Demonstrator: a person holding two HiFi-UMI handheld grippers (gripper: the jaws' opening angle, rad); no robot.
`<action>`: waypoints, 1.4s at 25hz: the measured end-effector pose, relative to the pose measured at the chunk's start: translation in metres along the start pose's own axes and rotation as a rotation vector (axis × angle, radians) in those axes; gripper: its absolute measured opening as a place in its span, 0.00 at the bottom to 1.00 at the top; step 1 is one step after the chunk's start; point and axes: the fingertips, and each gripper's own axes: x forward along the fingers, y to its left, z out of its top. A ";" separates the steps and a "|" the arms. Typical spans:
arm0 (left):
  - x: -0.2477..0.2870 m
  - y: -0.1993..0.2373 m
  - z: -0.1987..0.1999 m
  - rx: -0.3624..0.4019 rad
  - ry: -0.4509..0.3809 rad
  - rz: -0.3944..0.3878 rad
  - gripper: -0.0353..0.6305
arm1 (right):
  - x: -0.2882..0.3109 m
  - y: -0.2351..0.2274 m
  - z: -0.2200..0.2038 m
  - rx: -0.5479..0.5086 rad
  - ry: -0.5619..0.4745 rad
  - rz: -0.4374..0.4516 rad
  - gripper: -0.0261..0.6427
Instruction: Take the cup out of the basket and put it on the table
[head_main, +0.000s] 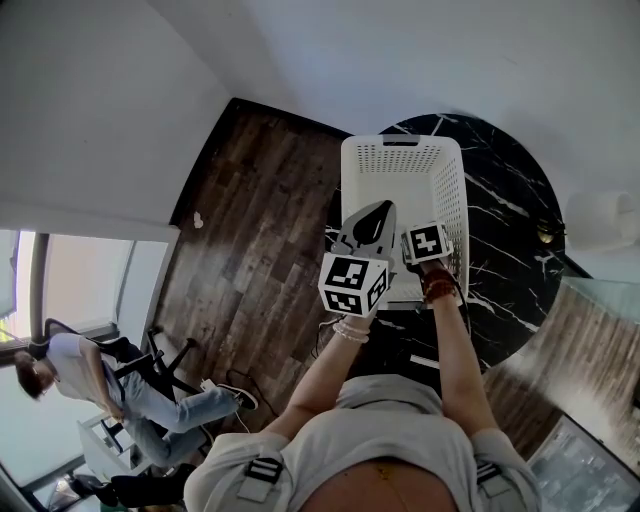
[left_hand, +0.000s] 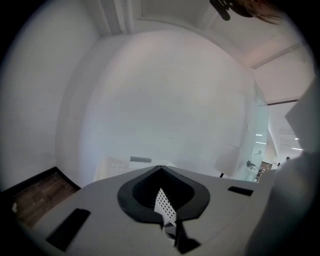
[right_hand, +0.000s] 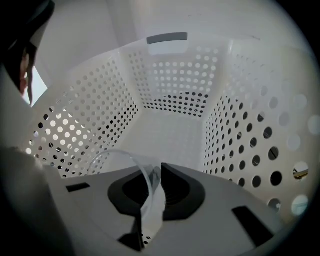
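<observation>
From our head camera we look steeply down on the white perforated basket (head_main: 452, 190) atop the black marble table (head_main: 515, 230), both well below us. Our left gripper (left_hand: 161, 169) camera, over the basket's near end, faces a white wall (left_hand: 165, 100) and catches only the far rim. Our right gripper (right_hand: 156, 169) camera sits inside the basket, close against the clear cup (right_hand: 125, 160). All three views share the basket.

We're in an office, by the look of it: a person (head_main: 70, 375) sits on a black wheeled office chair (head_main: 160, 365) by tall glass panes (head_main: 90, 280), with bare white walls (head_main: 100, 100), dark wood-plank flooring (head_main: 250, 220) and a round black marble table (head_main: 510, 230) up front.
</observation>
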 end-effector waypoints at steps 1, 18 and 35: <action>-0.001 0.000 0.000 0.000 -0.001 0.001 0.06 | 0.000 0.009 0.001 0.011 -0.009 0.043 0.10; -0.014 -0.006 0.011 0.020 -0.028 0.017 0.06 | -0.026 0.005 0.032 -0.073 -0.196 0.012 0.09; -0.030 -0.012 0.018 0.066 -0.055 0.066 0.06 | -0.098 0.017 0.066 -0.053 -0.454 0.065 0.09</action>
